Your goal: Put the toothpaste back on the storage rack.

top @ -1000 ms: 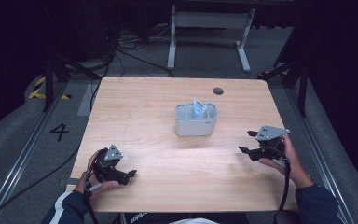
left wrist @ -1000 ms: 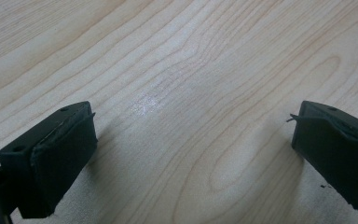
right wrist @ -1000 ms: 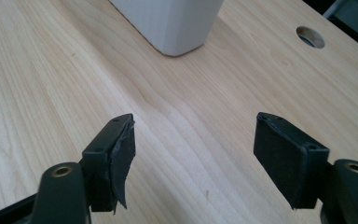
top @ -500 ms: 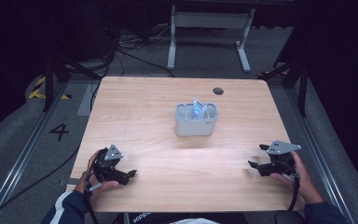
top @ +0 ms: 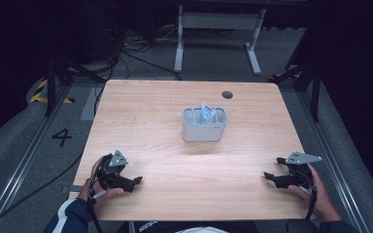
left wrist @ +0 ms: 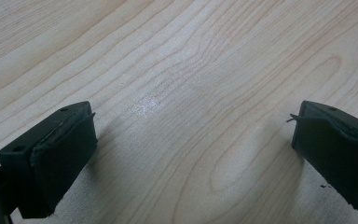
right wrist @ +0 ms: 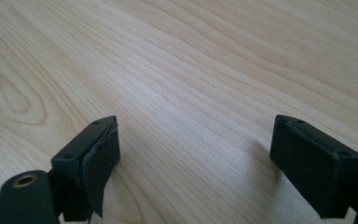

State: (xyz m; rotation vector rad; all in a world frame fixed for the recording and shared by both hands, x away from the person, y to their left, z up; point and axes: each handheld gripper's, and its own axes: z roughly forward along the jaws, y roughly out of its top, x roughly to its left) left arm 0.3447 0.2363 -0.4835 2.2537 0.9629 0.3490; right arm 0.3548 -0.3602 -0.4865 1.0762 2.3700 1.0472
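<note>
A grey mesh holder (top: 204,127) stands near the middle of the wooden table (top: 165,121), with a small blue-and-white packet (top: 207,113) sticking up from its right compartment. My left gripper (top: 135,183) rests low on the table at the front left, held by a hand, jaws wide apart with bare wood between them (left wrist: 191,140). My right gripper (top: 267,177) rests at the front right, pointing left, also open over bare wood (right wrist: 193,140). Both grippers are well short of the holder.
A dark round grommet hole (top: 227,94) sits near the table's far right edge. Beyond the table stand a white desk frame (top: 217,29) and cables on the grey floor. A "4" (top: 61,137) is marked on the floor at left.
My right gripper has pulled back toward the front edge of the table and dropped lower. The left gripper has stayed put.
</note>
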